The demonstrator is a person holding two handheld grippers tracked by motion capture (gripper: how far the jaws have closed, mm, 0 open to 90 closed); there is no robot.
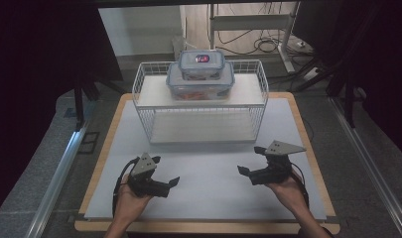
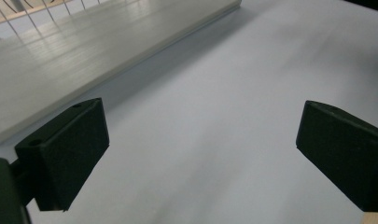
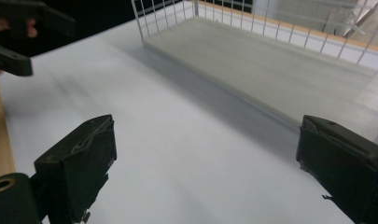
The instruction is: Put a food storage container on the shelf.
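A white wire rack point(image 1: 139, 87) with two shelves stands at the back of the white mat point(image 1: 208, 168). On its top shelf a large clear lidded container point(image 1: 200, 84) carries a smaller one point(image 1: 201, 64). My left gripper point(image 1: 166, 170) hovers over the mat's front left, open, with nothing between its jaws; in the left gripper view point(image 2: 200, 149) bare mat lies between them. At the front right my right gripper point(image 1: 249, 159) is also open and holds nothing, its jaws point(image 3: 205, 163) wide apart over the mat. Both point toward the middle.
The rack's lower shelf point(image 2: 60, 60) point(image 3: 270, 65) is bare. A wooden board point(image 1: 307, 144) rims the mat. Metal rails point(image 1: 59, 168) run along both sides, with dark stands and cables behind the table. The left gripper point(image 3: 53, 49) appears far off in the right gripper view.
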